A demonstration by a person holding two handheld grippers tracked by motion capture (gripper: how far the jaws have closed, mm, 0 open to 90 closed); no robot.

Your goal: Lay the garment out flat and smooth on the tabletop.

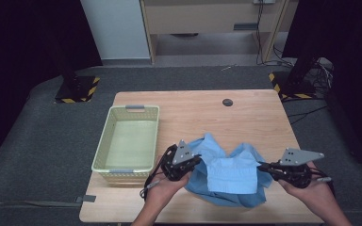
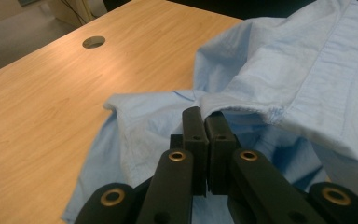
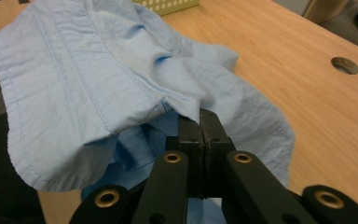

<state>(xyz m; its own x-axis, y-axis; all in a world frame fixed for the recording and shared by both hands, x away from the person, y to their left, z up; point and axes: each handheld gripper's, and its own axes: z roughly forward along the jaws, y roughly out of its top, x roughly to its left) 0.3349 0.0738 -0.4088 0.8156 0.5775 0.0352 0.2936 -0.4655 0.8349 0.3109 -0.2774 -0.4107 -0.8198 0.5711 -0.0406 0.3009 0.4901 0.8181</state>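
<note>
two hand-held grippers, one in each hand, each pinch an edge of a single light blue shirt (image 1: 231, 174). the left gripper (image 1: 194, 162) has its jaws pressed together on a hemmed edge at the garment's 9 o'clock side; the right gripper (image 1: 264, 166) has its jaws closed the same way on fabric at the 3 o'clock side. between them a folded panel stretches along the 9-to-3 line, while the rest lies bunched on the wooden table (image 1: 202, 110) near its 6 o'clock edge. one pale green basket (image 1: 104, 141), with nothing seen inside, sits at 9 o'clock of the shirt, just beside the left gripper, so the left hand (image 1: 162, 190) is nearer to it. one round cable hole (image 1: 227, 102) lies toward 12 o'clock.
</note>
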